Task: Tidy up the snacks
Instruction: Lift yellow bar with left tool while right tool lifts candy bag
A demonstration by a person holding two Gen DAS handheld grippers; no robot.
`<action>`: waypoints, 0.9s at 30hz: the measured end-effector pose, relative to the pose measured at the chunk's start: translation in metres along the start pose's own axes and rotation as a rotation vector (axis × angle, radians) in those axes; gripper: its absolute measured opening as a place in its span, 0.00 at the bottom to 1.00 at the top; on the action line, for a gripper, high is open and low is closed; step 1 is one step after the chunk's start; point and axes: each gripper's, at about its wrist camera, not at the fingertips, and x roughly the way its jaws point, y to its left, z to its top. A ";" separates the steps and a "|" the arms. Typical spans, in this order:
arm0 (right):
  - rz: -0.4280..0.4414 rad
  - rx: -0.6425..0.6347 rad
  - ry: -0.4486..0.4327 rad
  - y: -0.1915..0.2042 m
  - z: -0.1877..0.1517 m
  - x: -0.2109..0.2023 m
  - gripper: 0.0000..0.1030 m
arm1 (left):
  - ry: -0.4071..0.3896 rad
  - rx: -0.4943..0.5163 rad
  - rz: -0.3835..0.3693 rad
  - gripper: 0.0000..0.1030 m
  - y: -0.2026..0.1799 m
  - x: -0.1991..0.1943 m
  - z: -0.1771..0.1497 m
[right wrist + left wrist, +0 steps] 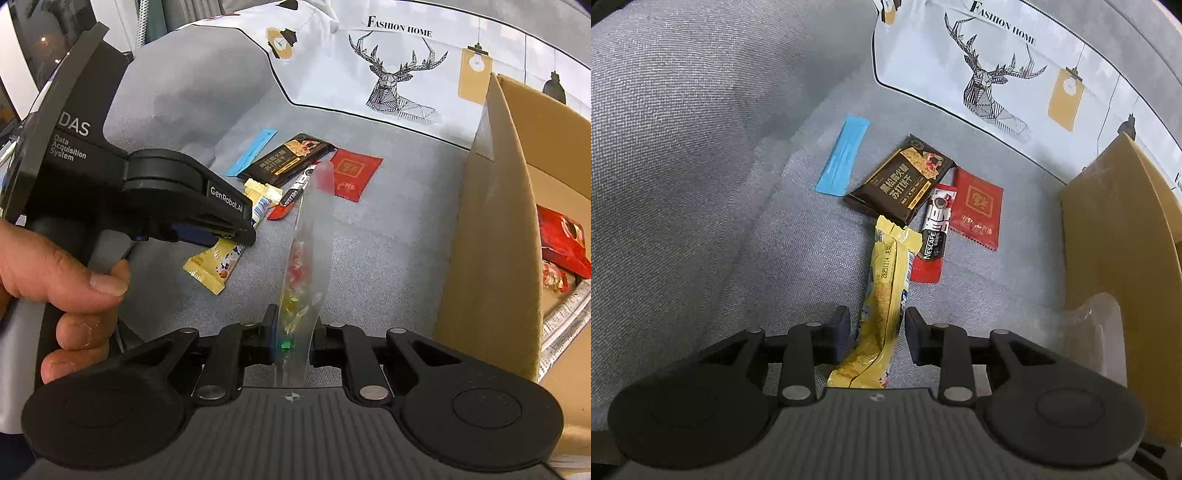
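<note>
A yellow snack bar [882,295] lies on the grey sofa seat [738,221], its near half between the fingers of my left gripper [877,332]. The jaws stand apart, with a gap showing beside the left pad. In the right wrist view the left gripper [236,236] hovers low over that yellow bar [214,266]. My right gripper [295,338] is shut on a clear bag of coloured candies [303,266], which sticks up and forward. Beyond lie a blue sachet [842,158], a dark cracker packet [899,181], a Nescafe stick [932,236] and a red sachet [977,208].
An open cardboard box [491,221] stands at the right, with red packets [561,240] inside. A white cushion with a deer print [997,74] leans at the back. A person's hand [74,273] grips the left gripper's handle.
</note>
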 end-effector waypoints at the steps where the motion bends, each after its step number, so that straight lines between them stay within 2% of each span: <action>1: 0.001 0.000 0.000 0.000 0.000 0.000 0.16 | 0.001 0.001 0.001 0.34 0.000 0.001 0.000; 8: -0.001 0.003 -0.002 0.000 0.001 0.001 0.16 | 0.001 0.014 0.009 0.33 -0.003 0.002 0.000; 17: -0.001 0.000 -0.008 0.000 0.001 0.000 0.16 | -0.020 0.029 0.020 0.14 -0.003 0.000 0.001; 27: -0.005 -0.001 -0.152 -0.001 0.007 -0.021 0.15 | -0.142 -0.006 -0.016 0.14 -0.001 -0.021 0.006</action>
